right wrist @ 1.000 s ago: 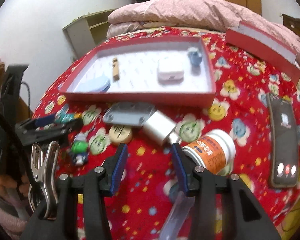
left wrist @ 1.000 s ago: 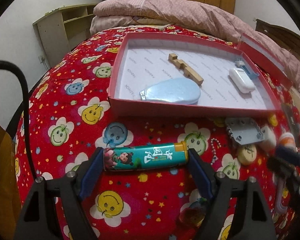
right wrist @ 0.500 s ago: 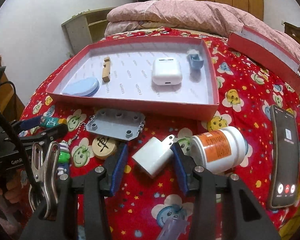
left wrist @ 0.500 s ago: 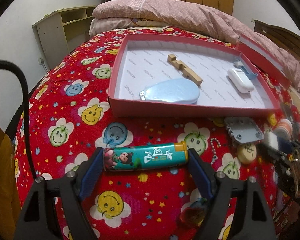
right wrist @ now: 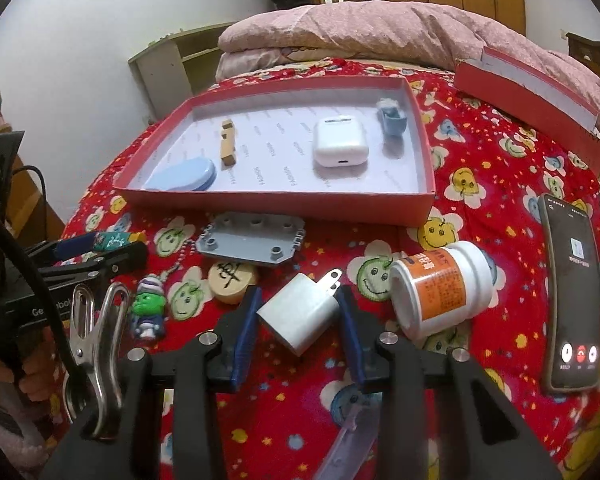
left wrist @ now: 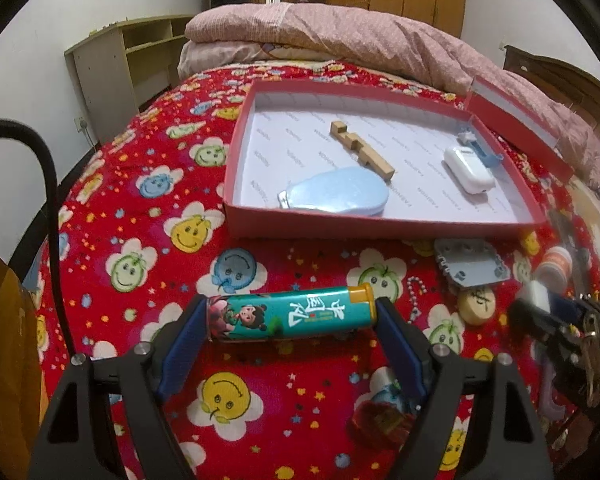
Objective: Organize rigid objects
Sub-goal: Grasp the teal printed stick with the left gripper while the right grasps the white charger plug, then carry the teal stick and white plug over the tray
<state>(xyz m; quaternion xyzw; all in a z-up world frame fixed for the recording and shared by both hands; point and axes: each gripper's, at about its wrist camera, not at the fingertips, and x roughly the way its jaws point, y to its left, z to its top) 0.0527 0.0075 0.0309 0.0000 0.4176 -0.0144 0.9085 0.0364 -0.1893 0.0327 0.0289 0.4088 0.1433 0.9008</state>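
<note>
Two hand-held grippers work over a bed covered with a red quilt (right wrist: 480, 168) printed with smiley-face flowers. The left hand-held gripper (left wrist: 292, 322) grasps a teal tube (left wrist: 290, 314) with a cartoon figure and an orange cap, clamped end to end between its blue pads, lying crosswise just above the quilt. The right hand-held gripper (right wrist: 296, 314) has just been closing its jaws around a white wall charger (right wrist: 300, 312), whose metal prongs point up and to the right; the pads sit against its sides, grasping it. Beyond both lies a shallow red box (right wrist: 284, 204) holding a light blue oval case (right wrist: 184, 176), a notched wooden block (right wrist: 227, 148), a white earbud case (right wrist: 340, 146) and a small blue clip (right wrist: 392, 120). In front of the box, on the quilt, rest a grey plastic plate (right wrist: 252, 238), a round wooden game piece (right wrist: 233, 282), a green figure keychain (right wrist: 150, 312), and a white bottle with an orange label (right wrist: 440, 288) lying on its side just right of the charger. A phone (right wrist: 572, 304) with a lit screen lies far right, and the red box lid (right wrist: 528, 100) sits behind it.
</note>
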